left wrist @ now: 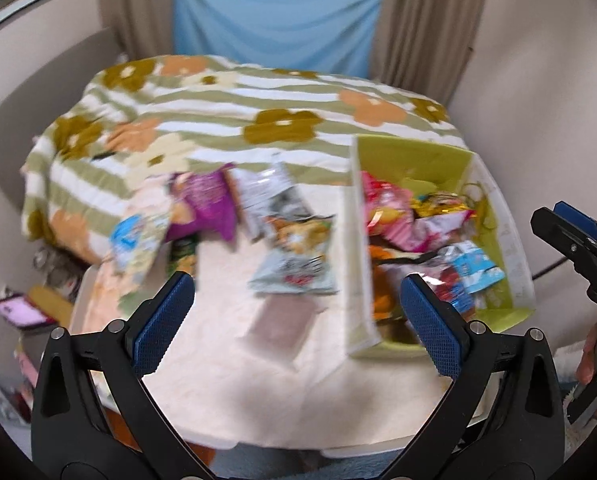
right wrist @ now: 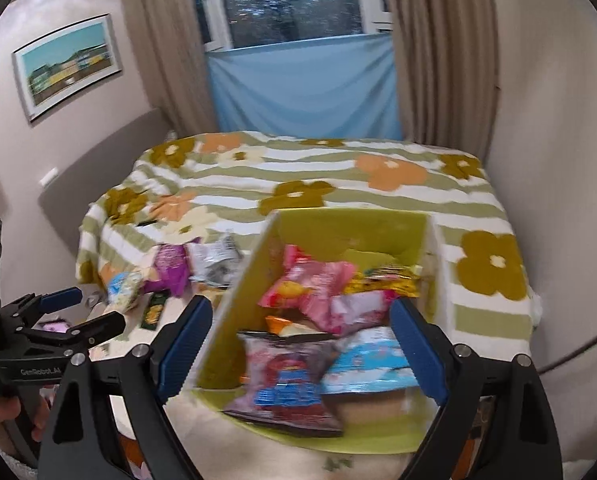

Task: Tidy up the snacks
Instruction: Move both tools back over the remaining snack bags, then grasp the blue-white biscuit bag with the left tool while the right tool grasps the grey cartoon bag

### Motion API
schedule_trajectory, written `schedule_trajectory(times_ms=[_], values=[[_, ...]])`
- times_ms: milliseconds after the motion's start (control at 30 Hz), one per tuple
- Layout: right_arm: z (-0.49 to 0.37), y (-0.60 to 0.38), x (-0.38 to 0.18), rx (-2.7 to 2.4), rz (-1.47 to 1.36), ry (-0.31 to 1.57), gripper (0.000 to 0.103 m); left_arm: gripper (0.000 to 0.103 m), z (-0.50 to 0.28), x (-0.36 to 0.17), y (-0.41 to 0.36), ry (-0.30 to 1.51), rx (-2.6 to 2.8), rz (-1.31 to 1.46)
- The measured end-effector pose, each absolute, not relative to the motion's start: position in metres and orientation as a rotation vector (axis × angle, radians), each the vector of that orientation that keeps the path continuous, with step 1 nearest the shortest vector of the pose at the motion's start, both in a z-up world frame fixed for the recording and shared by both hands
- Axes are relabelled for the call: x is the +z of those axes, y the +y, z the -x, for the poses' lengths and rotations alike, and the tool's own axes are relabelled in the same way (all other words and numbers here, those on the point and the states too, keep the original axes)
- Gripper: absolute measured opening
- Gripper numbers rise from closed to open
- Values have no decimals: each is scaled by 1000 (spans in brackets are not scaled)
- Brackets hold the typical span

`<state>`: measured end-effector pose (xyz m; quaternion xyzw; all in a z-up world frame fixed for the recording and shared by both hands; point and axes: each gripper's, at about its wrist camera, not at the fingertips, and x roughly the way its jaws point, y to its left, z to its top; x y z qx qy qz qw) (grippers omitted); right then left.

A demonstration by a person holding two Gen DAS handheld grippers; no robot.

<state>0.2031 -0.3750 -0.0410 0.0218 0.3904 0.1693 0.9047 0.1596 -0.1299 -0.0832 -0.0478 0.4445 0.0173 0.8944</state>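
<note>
Your left hand-held gripper (left wrist: pixel 296 304) hangs over the cream-covered surface (left wrist: pixel 258 380) with its blue pads spread wide and nothing between them; your right hand-held gripper (right wrist: pixel 301 334) is spread just as wide above the green box (right wrist: pixel 350 224), and it too pinches nothing. The box sits on the right of the surface, its far wall up against the bed's flowered blanket (left wrist: pixel 234 96); it is already well filled. Nearest you in it lies a red and blue snack bag (right wrist: pixel 284 388), tilted over the near edge; just right of that a light blue packet (right wrist: pixel 368 360); behind them a pink bag (right wrist: pixel 314 284) and, at the far right, a yellow packet (right wrist: pixel 382 278). Left of the box, loose snacks are still out on the surface; a pale grey-green bag (left wrist: pixel 298 264) lies closest to the box wall, a silver and black packet (left wrist: pixel 270 196) behind it, a purple bag (left wrist: pixel 208 204) further left, a blue and white packet (left wrist: pixel 138 240) at the left edge, and a small dark green packet (left wrist: pixel 183 258) near your left pad. A flat brownish rectangle (left wrist: pixel 280 322) rests on the surface just this side of the grey-green bag; the blur hides what it is. Beyond the bed, a blue cloth (right wrist: pixel 304 88) hangs under the window between beige curtains (right wrist: pixel 442 48).
</note>
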Motion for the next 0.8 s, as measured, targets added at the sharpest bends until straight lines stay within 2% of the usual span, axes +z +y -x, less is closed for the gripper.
schedule_trajectory(times_ms=[367, 600, 800], values=[[-204, -279, -57, 461, -8, 823, 89, 102, -137, -96, -11, 916, 178, 190], [-214, -219, -82, 406, -9, 890, 89, 102, -165, -116, 53, 984, 156, 166], [-230, -178, -106, 314, -24, 939, 89, 102, -209, -159, 88, 1092, 78, 107]])
